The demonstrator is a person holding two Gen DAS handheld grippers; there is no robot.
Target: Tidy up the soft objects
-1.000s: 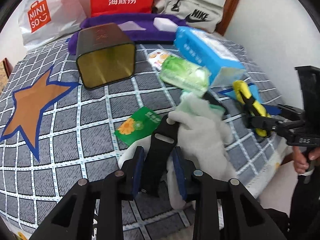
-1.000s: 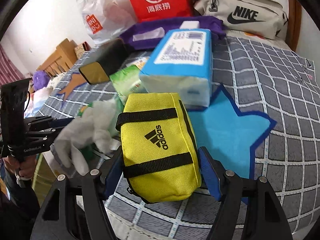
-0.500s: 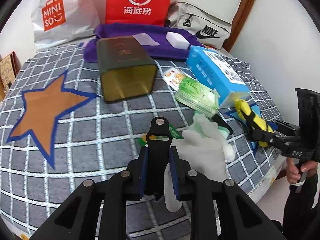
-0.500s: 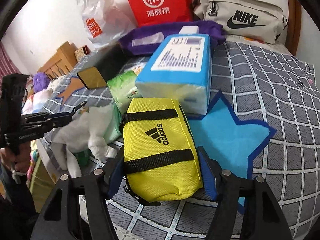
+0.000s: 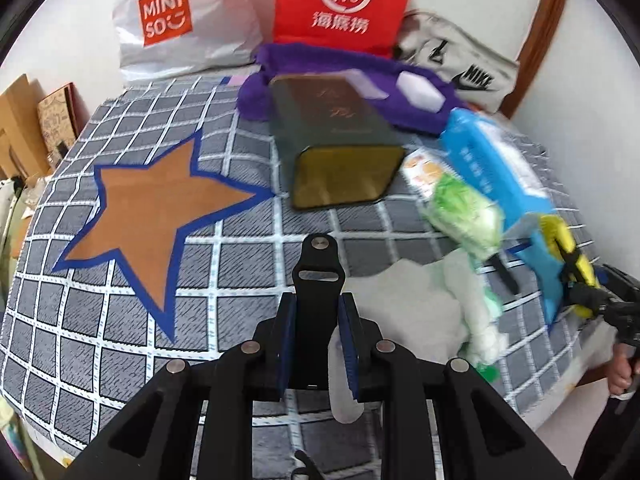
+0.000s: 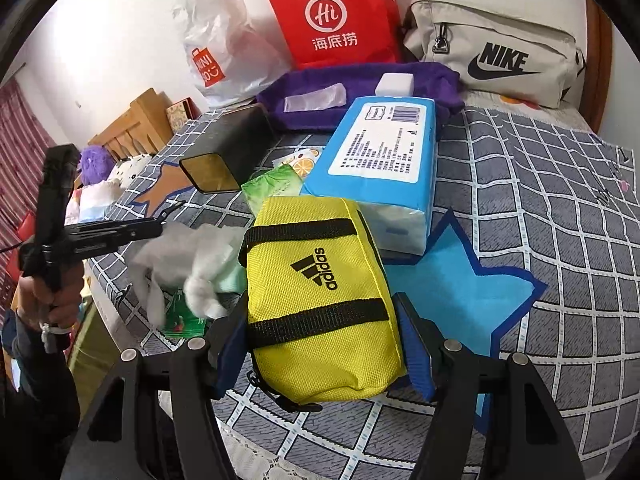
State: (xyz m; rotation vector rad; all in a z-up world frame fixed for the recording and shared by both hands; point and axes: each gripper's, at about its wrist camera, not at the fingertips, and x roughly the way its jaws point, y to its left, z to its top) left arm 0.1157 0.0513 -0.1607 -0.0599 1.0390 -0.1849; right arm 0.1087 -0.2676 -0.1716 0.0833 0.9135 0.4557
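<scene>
Sorting looks barely under way: most soft things lie loose on the bed (image 5: 120, 320). The blue tissue pack (image 6: 380, 160) sits mid-bed beside the green wipes packet (image 6: 272, 190), purple towel (image 6: 360, 80) behind. The dark square bin (image 5: 336, 152) lies tipped on its side, apparently empty. The right claw (image 6: 320, 344) is clamped on the yellow adidas pouch (image 6: 320, 300), near the blue star. The left claw (image 5: 316, 344) pinches a black strap (image 5: 318, 280), with white cloth gloves (image 5: 420, 312) bunched just beside it.
</scene>
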